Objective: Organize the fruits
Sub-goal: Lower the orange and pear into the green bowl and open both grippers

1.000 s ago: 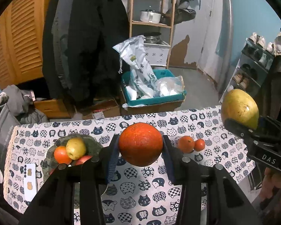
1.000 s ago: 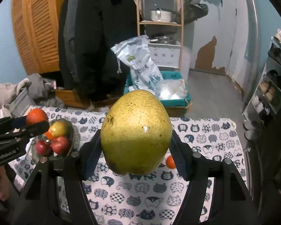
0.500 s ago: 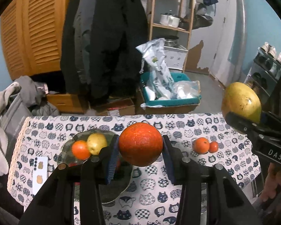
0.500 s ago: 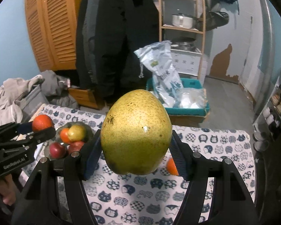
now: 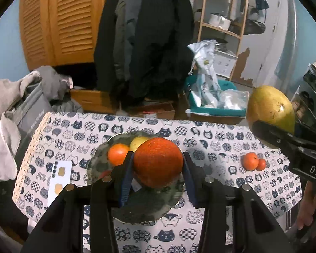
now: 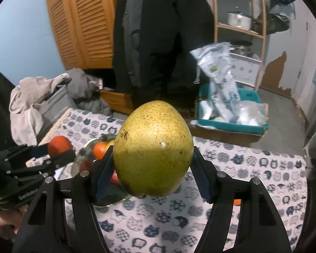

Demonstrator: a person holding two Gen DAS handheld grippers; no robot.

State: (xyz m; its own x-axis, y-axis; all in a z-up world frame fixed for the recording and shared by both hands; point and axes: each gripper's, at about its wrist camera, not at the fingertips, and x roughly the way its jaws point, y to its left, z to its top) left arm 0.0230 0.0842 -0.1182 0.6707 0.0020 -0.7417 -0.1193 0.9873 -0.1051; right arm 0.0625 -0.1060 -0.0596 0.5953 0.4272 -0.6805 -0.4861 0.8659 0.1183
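Orange [image 5: 158, 162] clamped in left hand-held gripper [image 5: 157, 174] above glass plate [image 5: 158, 208]; yellow-green pear [image 6: 152, 148] gripped by right hand-held gripper [image 6: 152, 176] right of plate.

I count two claws, my left claw [image 5: 158, 166] and right claw [image 6: 151, 160]; one big orange [image 5: 158, 162], one pear [image 6: 152, 147], two small oranges on the desk [image 5: 250, 161] [image 5: 261, 164], one glass plate [image 5: 137, 206].

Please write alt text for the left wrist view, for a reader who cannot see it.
The left gripper holds an orange above a glass plate with fruit on a cat-print tablecloth. At right, the right gripper holds a pear; two small oranges lie on the cloth.
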